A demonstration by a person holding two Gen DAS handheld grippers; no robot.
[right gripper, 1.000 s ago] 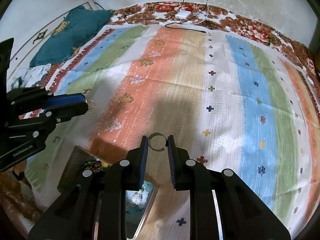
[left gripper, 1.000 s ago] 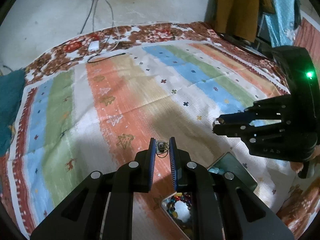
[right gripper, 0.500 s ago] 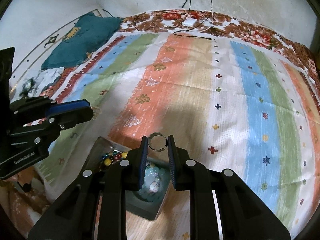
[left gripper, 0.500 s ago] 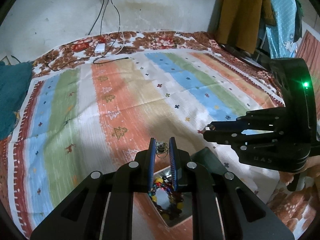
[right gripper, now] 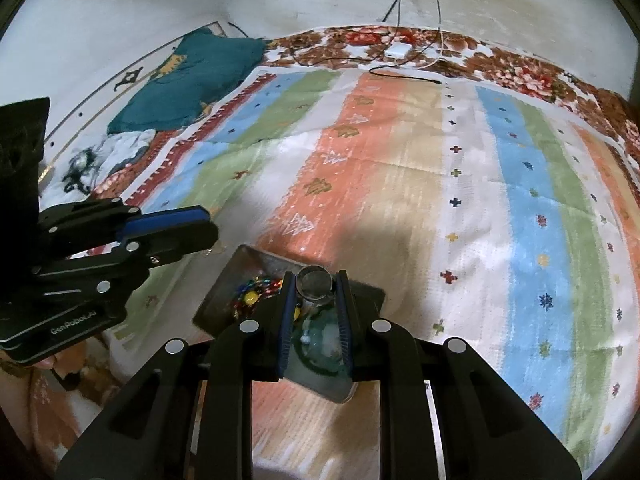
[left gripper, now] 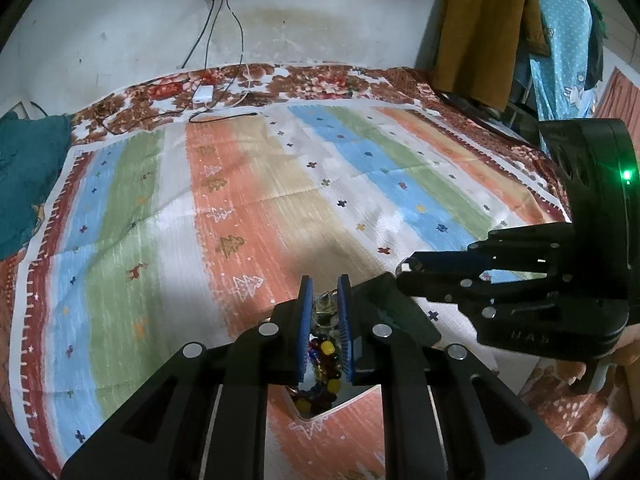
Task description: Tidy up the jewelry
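My left gripper is shut on a small metal jewelry piece, held just above a dark metal tray on the striped mat. Colourful beads lie in the tray under its fingers. My right gripper is shut on a silver ring, also over the tray. Below it lie beads on the tray's left side and a pale green piece beside them. Each gripper shows in the other's view: the right one at the right, the left one at the left.
The striped mat covers a bed with a floral sheet. Cables and a white charger lie at its far edge by the wall. A teal cloth sits far left, and hanging clothes are at the back right.
Both grippers have moved together over the tray, which now lies further up under their fingers. The left still grips its small piece and the right its ring.
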